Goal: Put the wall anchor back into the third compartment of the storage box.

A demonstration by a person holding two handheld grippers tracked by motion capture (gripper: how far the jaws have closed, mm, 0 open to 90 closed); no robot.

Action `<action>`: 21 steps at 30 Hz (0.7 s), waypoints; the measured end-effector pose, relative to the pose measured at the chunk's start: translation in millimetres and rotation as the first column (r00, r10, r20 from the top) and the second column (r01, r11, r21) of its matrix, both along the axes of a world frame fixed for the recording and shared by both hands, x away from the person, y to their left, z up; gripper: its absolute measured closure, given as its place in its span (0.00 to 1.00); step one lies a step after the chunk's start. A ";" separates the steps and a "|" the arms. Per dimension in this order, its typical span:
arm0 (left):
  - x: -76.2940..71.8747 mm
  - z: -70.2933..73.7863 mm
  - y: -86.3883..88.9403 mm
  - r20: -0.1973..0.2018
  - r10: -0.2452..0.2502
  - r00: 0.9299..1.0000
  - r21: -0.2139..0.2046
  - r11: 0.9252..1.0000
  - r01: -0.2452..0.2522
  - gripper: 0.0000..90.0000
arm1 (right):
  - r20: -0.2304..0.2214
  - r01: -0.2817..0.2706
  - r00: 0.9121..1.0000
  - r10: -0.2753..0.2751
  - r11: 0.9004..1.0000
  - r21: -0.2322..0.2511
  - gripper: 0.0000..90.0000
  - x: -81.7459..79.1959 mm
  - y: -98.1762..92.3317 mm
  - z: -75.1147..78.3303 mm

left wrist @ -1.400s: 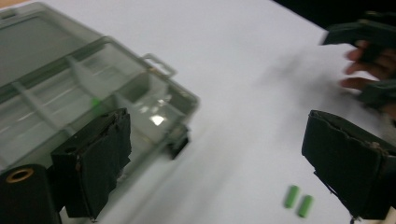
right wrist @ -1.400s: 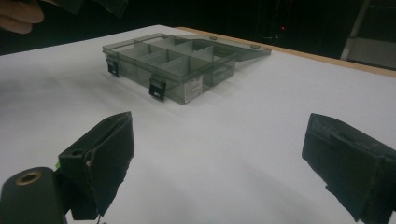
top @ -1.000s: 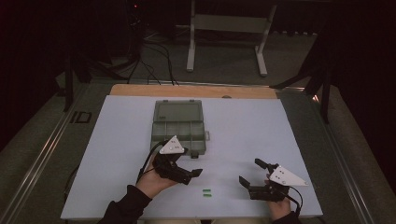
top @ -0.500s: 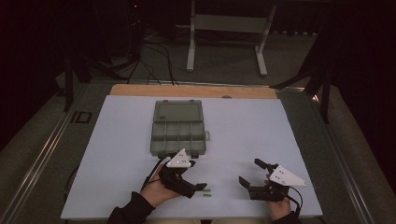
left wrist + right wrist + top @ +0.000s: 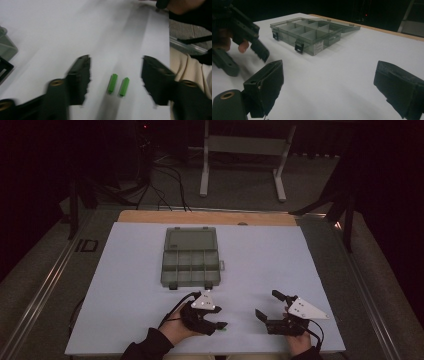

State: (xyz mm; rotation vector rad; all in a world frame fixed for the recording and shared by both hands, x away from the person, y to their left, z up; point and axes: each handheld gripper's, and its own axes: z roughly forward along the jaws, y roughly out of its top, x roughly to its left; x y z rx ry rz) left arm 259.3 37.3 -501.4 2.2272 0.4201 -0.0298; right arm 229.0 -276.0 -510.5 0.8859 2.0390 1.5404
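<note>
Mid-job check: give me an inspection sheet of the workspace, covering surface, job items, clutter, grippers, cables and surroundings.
Surface: white table top, wooden strip along the far edge.
Job's things: two green plugs lying side by side, apart; compartment box open, lid laid back.
Clutter: nothing seen.
Grippers: left gripper has just been closing, both plugs between its jaws, pads not touching; right gripper open, nothing between its jaws.
Cables: black cable trailing from the left gripper.
Surroundings: dark room, white stand on the floor beyond.

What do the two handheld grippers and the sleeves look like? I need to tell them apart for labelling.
Both look alike: the left gripper and right gripper have black bodies, two blocky black jaws, brass-coloured pivot rings, a grey three-cornered plate on top and a black trailing cable. The person wears dark sleeves.
</note>
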 end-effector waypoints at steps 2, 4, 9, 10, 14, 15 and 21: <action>0.4 -2.4 -1.7 0.004 -0.009 1.000 0.019 1.000 0.009 0.57 | 0.000 0.001 1.000 -0.001 1.000 -0.001 0.11 0.0 0.0 0.0; 0.9 -4.6 -3.0 0.006 -0.021 1.000 0.028 0.999 0.021 0.63 | -0.001 0.000 1.000 0.000 1.000 0.001 0.11 0.1 0.0 0.0; 2.6 -11.2 -7.0 0.005 -0.023 1.000 0.059 0.998 0.023 0.71 | -0.002 -0.001 1.000 0.001 1.000 -0.002 0.11 0.3 0.3 -0.2; 2.8 -12.5 -7.3 0.004 -0.022 1.000 0.058 0.998 0.022 0.71 | -0.002 -0.001 1.000 0.001 1.000 -0.003 0.11 0.3 0.4 -0.2; 3.2 -16.7 -10.4 0.003 -0.022 1.000 0.072 0.997 0.022 0.73 | -0.002 -0.002 1.000 0.002 1.000 -0.002 0.11 0.4 0.2 -0.1; 3.3 -17.1 -11.2 0.004 -0.026 1.000 0.077 0.997 0.025 0.76 | -0.004 -0.002 1.000 0.002 1.000 -0.003 0.11 0.5 0.0 -0.3; 2.8 -19.7 -13.7 0.020 -0.041 0.999 0.104 0.994 0.039 0.84 | -0.003 -0.002 1.000 0.002 1.000 -0.003 0.11 0.4 0.0 -0.1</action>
